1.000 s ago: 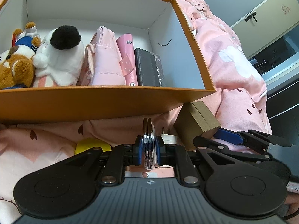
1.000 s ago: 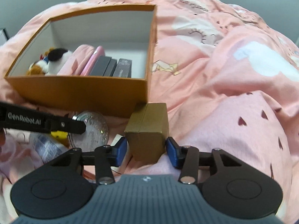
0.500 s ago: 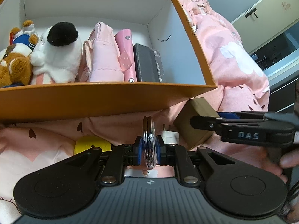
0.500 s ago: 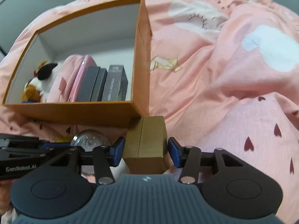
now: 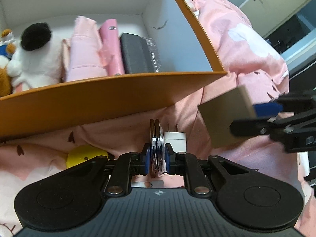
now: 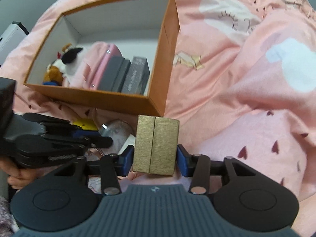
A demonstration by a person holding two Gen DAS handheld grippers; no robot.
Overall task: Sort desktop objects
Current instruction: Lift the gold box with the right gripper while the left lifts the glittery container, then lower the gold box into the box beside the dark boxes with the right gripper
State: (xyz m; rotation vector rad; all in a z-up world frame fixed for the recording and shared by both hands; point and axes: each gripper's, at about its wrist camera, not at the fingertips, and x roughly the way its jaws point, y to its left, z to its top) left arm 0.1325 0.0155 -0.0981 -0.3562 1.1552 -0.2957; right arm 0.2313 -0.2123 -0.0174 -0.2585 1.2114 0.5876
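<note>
My left gripper (image 5: 157, 159) is shut on a round clear disc (image 5: 157, 136), held edge-on just in front of the orange box's near wall (image 5: 98, 102). My right gripper (image 6: 155, 161) has a gold ribbed box (image 6: 156, 144) between its blue pads, which press its sides as the jaws close. In the left wrist view the gold box (image 5: 223, 118) hangs tilted above the bedding at the right. The orange box (image 6: 164, 59) stands open just beyond it, with bare white floor at its right end.
Inside the orange box are plush toys (image 5: 33, 59), a pink pouch (image 5: 83, 55), a pink case (image 5: 111, 45) and dark boxes (image 5: 140, 53). A white plug (image 5: 174, 140) and a yellow object (image 5: 85, 155) lie on the pink bedding (image 6: 246, 79). A hand (image 6: 17, 175) holds the left gripper.
The right gripper has risen with the gold box, which now hangs off the bedding nearer the orange box's corner. The left gripper and its disc have shifted slightly.
</note>
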